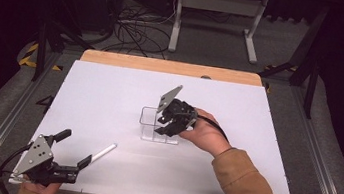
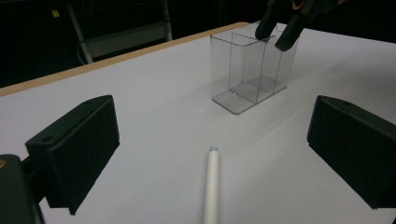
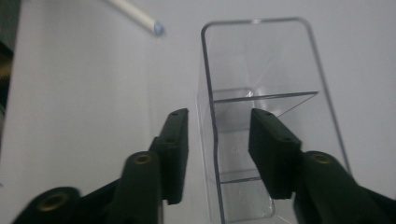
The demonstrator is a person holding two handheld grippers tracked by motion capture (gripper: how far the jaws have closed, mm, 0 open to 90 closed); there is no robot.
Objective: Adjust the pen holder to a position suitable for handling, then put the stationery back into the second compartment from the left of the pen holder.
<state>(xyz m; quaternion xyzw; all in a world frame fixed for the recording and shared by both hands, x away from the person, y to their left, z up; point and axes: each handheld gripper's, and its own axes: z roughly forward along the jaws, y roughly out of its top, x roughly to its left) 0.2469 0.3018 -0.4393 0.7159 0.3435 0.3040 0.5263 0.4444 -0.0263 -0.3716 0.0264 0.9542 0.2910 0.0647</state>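
Right tool (image 1: 168, 127) stood over the clear box (image 1: 150, 124) near mid-bench, jaws apart and astride one side wall: one jaw outside, one inside a compartment. In the right gripper view the wall (image 3: 208, 135) ran up between the two jaws; I could not tell whether either pad touched it. Box sat upright on the white bench (image 1: 238, 111), split by inner dividers. Left tool (image 1: 72, 152) rested low at the near left corner, jaws wide apart, clamped on nothing. White pen (image 1: 103, 152) lay flat between those jaws, tip pointing toward the box, well apart from it.
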